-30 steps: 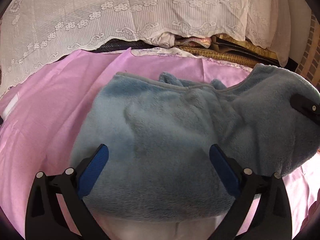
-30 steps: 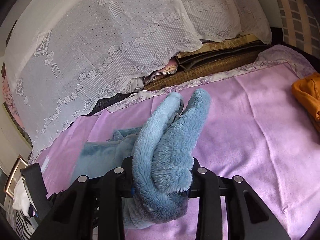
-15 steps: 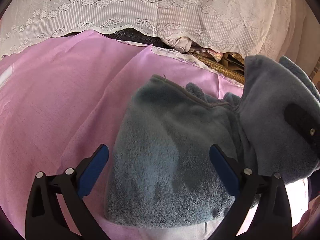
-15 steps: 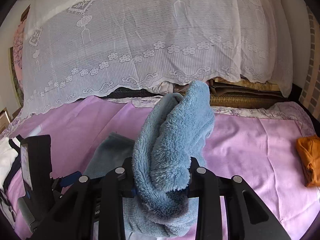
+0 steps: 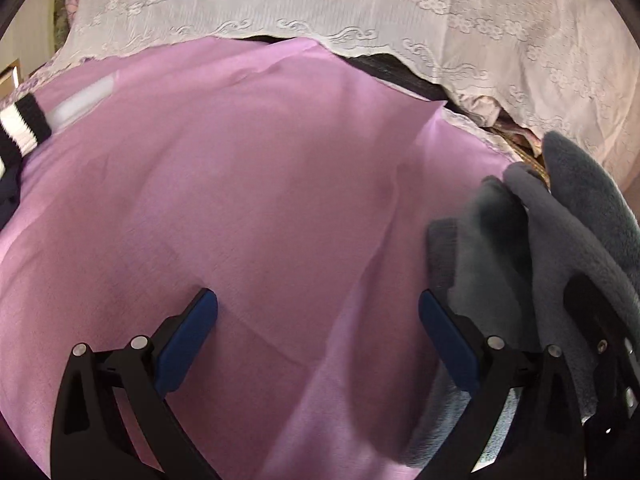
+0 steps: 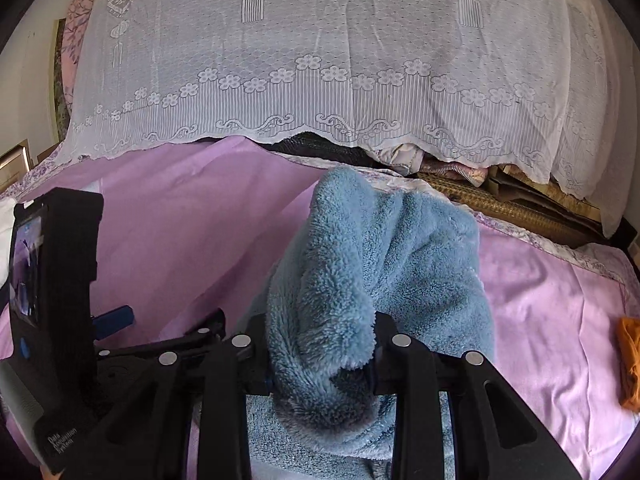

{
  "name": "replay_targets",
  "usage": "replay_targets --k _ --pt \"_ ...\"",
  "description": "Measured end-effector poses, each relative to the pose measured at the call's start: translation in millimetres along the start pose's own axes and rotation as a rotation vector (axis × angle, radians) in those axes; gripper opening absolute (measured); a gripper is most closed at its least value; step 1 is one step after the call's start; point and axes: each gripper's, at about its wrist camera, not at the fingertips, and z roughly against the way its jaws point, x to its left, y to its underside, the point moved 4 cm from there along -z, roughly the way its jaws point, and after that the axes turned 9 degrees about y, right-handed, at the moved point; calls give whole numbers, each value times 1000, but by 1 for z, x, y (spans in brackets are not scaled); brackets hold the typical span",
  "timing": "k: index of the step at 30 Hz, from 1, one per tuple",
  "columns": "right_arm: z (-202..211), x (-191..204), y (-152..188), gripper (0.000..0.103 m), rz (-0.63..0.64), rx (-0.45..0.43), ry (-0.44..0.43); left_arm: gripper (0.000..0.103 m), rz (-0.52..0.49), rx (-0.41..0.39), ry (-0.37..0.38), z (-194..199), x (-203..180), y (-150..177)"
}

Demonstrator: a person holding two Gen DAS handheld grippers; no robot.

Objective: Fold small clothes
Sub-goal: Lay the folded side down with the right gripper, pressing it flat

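- The right claw is pinching a thick, bunched fold of the fluffy blue fleece garment. Pile bulges out on both sides of the jaws, so several layers look gathered in one bite. That suits carrying one edge across the rest of the piece to make a fold.
- The rest of the garment trails below the right claw onto the pink-lilac bedsheet. Judging by this, the grip is there to lift and drag rather than to hoist the whole piece clear.
- The left claw is spread wide with nothing between its blue pads; only sheet shows in the gap.
- In the left wrist view the fleece sits at the right edge, just beside the right-hand finger. An empty, spread claw low over the sheet seems placed to pin or catch the next edge.
- A white lace cover drapes the stacked bedding at the head of the bed, well apart from the work.
- A black-and-white striped knit cuff lies at the left edge of the sheet. An orange cloth lies at the right edge. Both are probably other pieces in the laundry, kept clear of the folding space.
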Motion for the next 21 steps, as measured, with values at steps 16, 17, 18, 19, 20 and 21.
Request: replay_targets --k 16,17,18,19,20,21 --pt "-7 58 29 55 309 -86 65 98 71 -76 -80 24 28 -13" --pt "-2 58 30 57 321 -96 49 98 53 -76 -85 24 24 -13" --pt "5 57 30 58 322 -116 30 98 39 -76 -83 24 21 -13" --pt "13 54 30 58 310 -137 6 98 32 -76 -77 24 19 -13" --pt "22 48 30 57 293 -151 -21 98 30 -77 -72 25 18 -13" --pt "31 42 30 57 278 -163 -49 98 33 -79 -70 26 19 -13"
